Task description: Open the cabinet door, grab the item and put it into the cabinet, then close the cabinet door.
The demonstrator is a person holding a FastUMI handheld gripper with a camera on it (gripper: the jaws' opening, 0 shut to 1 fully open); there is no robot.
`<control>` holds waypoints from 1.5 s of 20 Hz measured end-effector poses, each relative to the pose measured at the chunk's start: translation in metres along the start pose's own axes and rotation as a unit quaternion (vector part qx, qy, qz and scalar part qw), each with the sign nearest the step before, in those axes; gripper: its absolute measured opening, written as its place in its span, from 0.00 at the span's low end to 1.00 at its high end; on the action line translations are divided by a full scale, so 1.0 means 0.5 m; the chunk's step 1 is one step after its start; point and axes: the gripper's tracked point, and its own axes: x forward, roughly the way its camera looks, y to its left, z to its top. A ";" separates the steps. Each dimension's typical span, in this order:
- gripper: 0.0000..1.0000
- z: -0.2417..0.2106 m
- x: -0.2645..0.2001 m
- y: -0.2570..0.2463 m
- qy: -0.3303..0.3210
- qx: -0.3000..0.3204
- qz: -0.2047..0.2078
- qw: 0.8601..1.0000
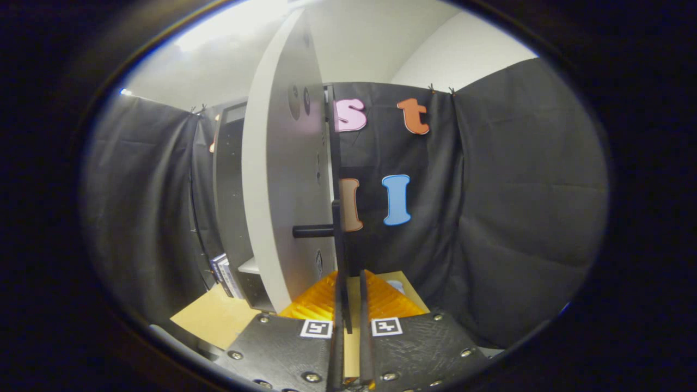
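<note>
The cabinet door (277,179) stands swung out, seen almost edge-on, pale on its broad face with a dark edge strip toward the tongs; a dark handle (315,231) juts sideways from it and meets a thin dark vertical bar running down between the fingers. The tongs (348,296) are nearly together, a narrow gap between the fingers (364,305), and the bar appears to sit in that gap; whether both fingers press on it I cannot tell. Behind the door the cabinet (231,207) shows a dark interior and a pale shelf, with some flat things leaning at its foot (224,272). The item to be stored I cannot pick out with certainty. The worktop (218,318) is light wood, and a small pale object (396,285) lies beyond the fingers. From here the risk, as I judge it, is the grip slipping off the handle if the pull drifts from the door's arc; the door could then swing back.
</note>
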 end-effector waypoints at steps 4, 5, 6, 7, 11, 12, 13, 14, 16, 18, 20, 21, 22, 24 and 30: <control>0.12 -0.003 -0.048 -0.002 0.003 0.003 -0.018 1.000; 0.12 -0.003 -0.060 0.001 0.003 0.006 -0.017 1.000; 0.12 -0.003 -0.071 0.005 0.002 0.011 -0.017 1.000; 0.12 -0.004 -0.083 0.005 0.003 0.015 -0.021 1.000; 0.12 0.003 -0.136 0.062 -0.002 0.015 -0.017 1.000; 0.12 0.008 -0.143 0.083 -0.006 0.016 -0.012 1.000; 0.12 0.009 -0.146 0.107 -0.011 0.022 -0.005 1.000; 0.12 0.008 -0.146 0.134 -0.014 0.029 0.005 0.999; 0.18 -0.019 -0.133 0.167 -0.003 0.026 0.000 1.000; 0.25 -0.047 -0.113 0.202 0.006 0.013 0.003 1.000; 0.36 -0.067 -0.095 0.265 0.015 0.010 0.021 1.000; 0.42 -0.081 -0.086 0.293 0.020 0.006 0.031 0.999; 0.52 -0.095 -0.074 0.321 0.024 0.005 0.041 0.999; 0.72 -0.127 -0.046 0.367 0.036 0.005 0.054 0.998; 1.00 -0.291 0.052 0.476 0.094 0.015 0.070 0.993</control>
